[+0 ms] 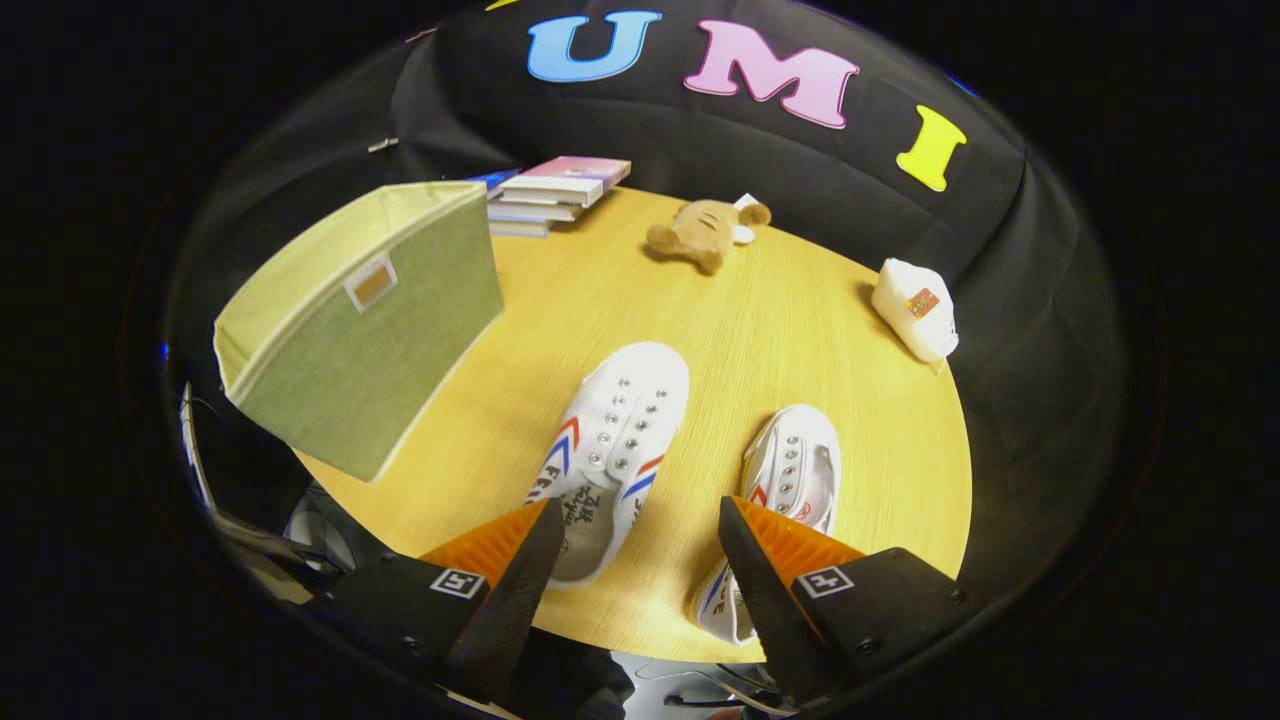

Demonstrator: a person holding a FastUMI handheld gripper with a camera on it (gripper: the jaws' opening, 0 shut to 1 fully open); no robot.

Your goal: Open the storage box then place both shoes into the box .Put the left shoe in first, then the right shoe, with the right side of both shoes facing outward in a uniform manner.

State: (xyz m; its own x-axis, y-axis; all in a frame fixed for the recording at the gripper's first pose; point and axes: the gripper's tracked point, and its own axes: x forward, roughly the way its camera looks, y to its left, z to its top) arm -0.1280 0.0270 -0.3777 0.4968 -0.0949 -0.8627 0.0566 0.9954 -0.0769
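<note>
Two white canvas shoes with red and blue stripes lie on the round wooden table [780, 300]. One shoe [612, 440] lies just ahead of my fingers, its heel reaching in beside the left fingertip. The other shoe [785, 490] lies to its right, partly hidden behind the right finger. My gripper [640, 520] hovers above the table's near edge, open, with nothing between the fingers. The green fabric storage box [365, 320] stands beyond the left finger at the table's left side, its top open and a label window on its front.
A stack of books [555, 190] rests at the far side behind the box. A brown plush toy [705, 232] lies beyond the shoes. A white packet [915, 308] sits near the table's right rim. Bare tabletop lies between the shoes and the plush toy.
</note>
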